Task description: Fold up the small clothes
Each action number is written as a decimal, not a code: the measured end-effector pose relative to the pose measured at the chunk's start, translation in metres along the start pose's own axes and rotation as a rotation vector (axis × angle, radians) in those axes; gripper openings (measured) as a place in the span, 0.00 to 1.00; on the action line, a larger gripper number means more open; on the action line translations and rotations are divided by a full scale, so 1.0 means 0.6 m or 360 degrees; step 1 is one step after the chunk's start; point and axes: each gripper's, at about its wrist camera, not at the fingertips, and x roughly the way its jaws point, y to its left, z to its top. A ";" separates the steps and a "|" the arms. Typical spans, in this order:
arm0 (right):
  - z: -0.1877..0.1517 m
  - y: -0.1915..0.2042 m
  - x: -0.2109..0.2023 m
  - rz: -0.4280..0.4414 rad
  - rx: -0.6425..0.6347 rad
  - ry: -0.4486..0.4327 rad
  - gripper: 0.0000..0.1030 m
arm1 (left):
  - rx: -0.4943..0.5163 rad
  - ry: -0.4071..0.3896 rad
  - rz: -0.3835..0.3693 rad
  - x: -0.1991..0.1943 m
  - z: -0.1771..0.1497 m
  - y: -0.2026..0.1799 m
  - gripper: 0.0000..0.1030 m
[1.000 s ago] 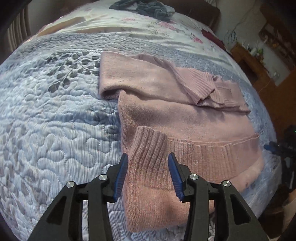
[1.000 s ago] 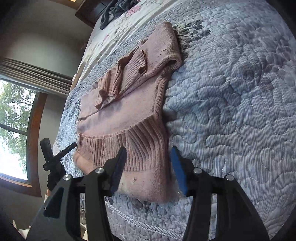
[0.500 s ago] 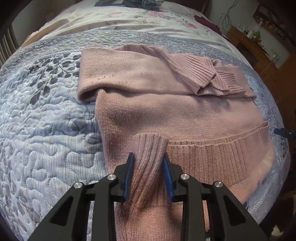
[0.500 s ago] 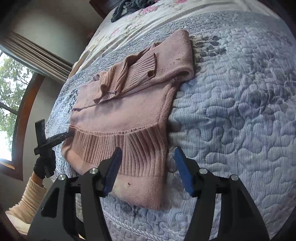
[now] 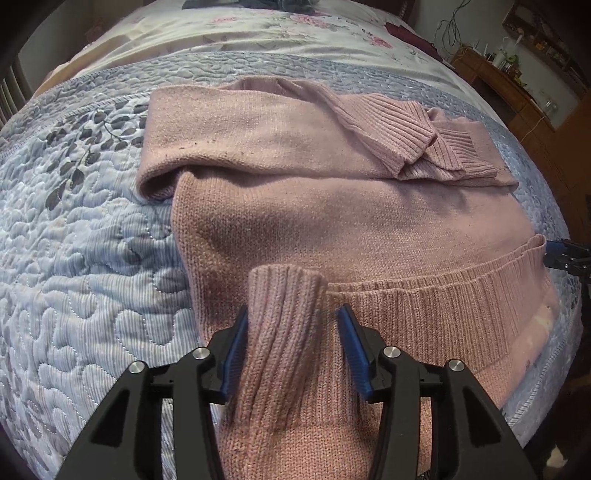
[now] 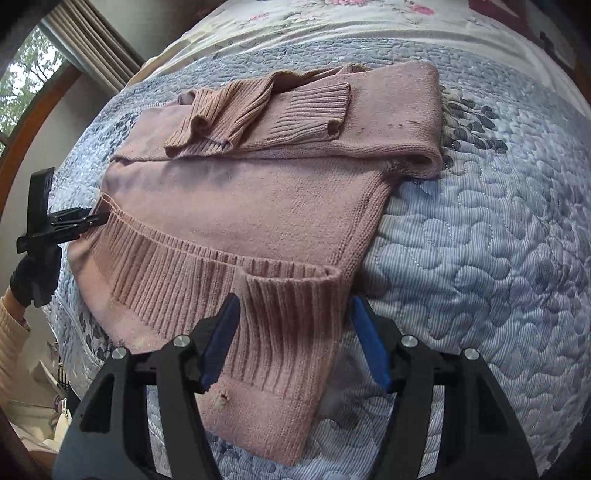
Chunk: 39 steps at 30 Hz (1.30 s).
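Pink knit sweater [image 5: 332,221] lies flat on the quilted bed [image 5: 92,277], sleeves [image 5: 388,125] already crossed over the chest at 12 o'clock, ribbed hem [image 5: 443,295] toward the cameras at 6 o'clock.

Left gripper [image 5: 291,354]: jaws partly apart, straddling a raised fold of the ribbed hem corner; the left pad touches the knit, the right pad shows a gap, so no firm pinch. Right gripper [image 6: 291,339]: jaws wide, straddling the other hem corner [image 6: 288,314], also lifted into a bump; hard to tell through the fisheye whether either pad presses it. In the right wrist view, the left gripper looks nearly closed at 9 o'clock, so its actual opening is uncertain.

Handling, as a judgement: soft, light, floppy, stretchy knit. It will sag between two hold points and can slide on the quilt. The thick double rib is the best grab spot: bulky, grippy, resists slipping. Take both hem corners evenly, or the fold goes skewed. Loose cuffs on top may shift when the hem is carried over.

Containers: none in view. A dark clothing heap [image 5: 258,3] sits at the far 12 o'clock on the floral sheet [image 5: 295,33].
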 end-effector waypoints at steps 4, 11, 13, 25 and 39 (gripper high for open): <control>-0.002 0.020 0.016 -0.0119 -0.0094 0.0015 0.39 | 0.0005 -0.0014 0.0024 -0.004 -0.002 -0.004 0.39; -0.021 0.030 -0.035 -0.0134 -0.0117 -0.0120 0.09 | -0.0054 -0.0127 -0.0030 -0.054 -0.025 -0.015 0.14; -0.033 0.036 -0.063 -0.0108 -0.0105 -0.0179 0.09 | -0.0038 -0.0171 -0.0032 -0.078 -0.036 -0.025 0.14; -0.022 0.058 -0.178 0.0049 -0.0069 -0.0398 0.08 | 0.0043 -0.0476 0.0023 -0.215 -0.030 -0.061 0.14; 0.230 -0.010 -0.178 -0.0068 0.0043 -0.0472 0.08 | -0.0014 -0.0722 0.0104 -0.191 0.207 -0.019 0.14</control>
